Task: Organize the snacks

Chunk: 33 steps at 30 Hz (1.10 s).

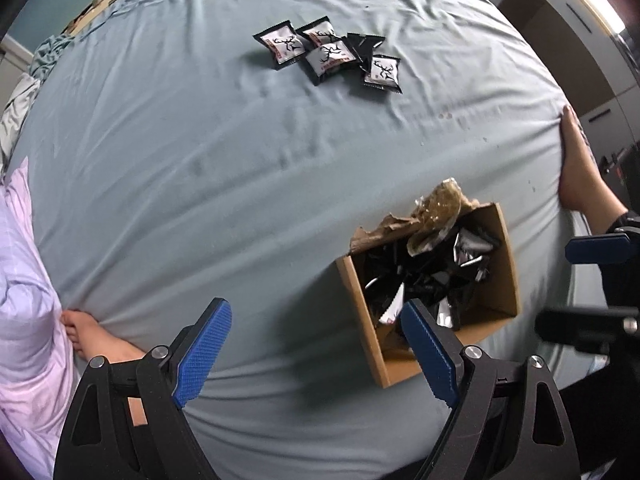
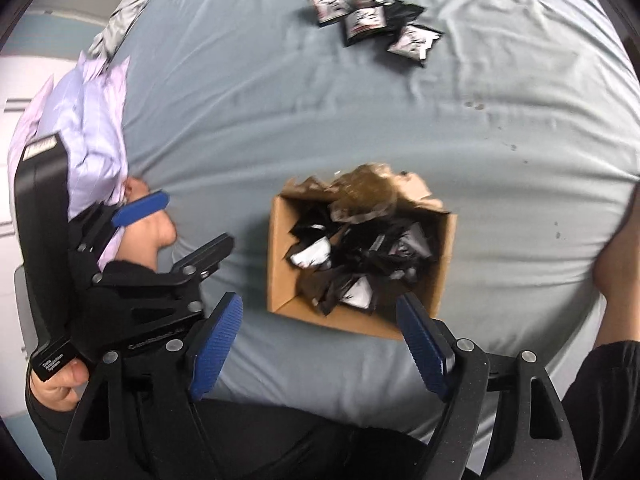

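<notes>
An open cardboard box (image 1: 509, 276) (image 2: 279, 264) stands on the grey-blue bed sheet, filled with several black-and-white snack packets (image 1: 440, 272) (image 2: 360, 264). Crumpled brown wrapping (image 1: 440, 204) (image 2: 364, 196) sticks out at its far edge. Several more packets (image 1: 332, 54) (image 2: 368, 16) lie loose in a cluster farther up the bed. My left gripper (image 1: 316, 316) (image 2: 180, 228) hangs open to the left of the box, with nothing between its fingers. My right gripper (image 2: 320, 308) is open above the box's near edge, gripping nothing; its blue pad (image 1: 600, 248) shows at the right edge of the left wrist view.
A lilac pillow (image 1: 24, 280) (image 2: 92, 140) lies at the left of the bed. The person's bare foot (image 1: 100, 340) rests beside it and another bare limb (image 1: 580, 168) (image 2: 616, 264) lies at the bed's right edge. Dark cabinets (image 1: 560, 40) stand beyond the bed.
</notes>
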Available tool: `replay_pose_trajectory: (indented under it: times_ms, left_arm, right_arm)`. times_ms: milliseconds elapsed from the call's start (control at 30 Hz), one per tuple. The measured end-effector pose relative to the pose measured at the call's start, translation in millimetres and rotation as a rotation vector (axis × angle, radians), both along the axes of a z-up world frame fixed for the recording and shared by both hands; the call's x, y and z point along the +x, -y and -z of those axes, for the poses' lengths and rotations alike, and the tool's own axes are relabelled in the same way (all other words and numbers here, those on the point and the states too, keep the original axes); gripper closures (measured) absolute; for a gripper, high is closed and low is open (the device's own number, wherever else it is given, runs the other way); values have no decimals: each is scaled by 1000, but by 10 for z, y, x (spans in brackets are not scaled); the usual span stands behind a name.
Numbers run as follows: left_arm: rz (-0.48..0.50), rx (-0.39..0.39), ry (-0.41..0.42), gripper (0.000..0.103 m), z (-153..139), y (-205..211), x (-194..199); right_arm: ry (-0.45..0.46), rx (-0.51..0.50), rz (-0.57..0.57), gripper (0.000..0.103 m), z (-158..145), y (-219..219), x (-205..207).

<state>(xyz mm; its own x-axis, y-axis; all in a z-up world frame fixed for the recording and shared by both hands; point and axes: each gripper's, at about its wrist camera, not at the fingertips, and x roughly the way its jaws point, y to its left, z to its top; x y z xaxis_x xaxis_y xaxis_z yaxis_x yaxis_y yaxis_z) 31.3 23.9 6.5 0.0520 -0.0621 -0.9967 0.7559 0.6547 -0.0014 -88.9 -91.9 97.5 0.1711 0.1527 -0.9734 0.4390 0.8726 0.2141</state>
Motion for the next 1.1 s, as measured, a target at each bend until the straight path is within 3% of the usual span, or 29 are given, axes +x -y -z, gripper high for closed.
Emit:
replay_pose_trajectory:
  times_ms: [333, 1100]
  left_arm:
    - [5, 13, 0, 15, 33, 18, -10]
    - [24, 30, -4, 15, 69, 42, -22]
  right_arm:
    - [18, -124, 71, 24, -1, 8, -126]
    - [-2, -124, 70, 24, -25, 97, -83]
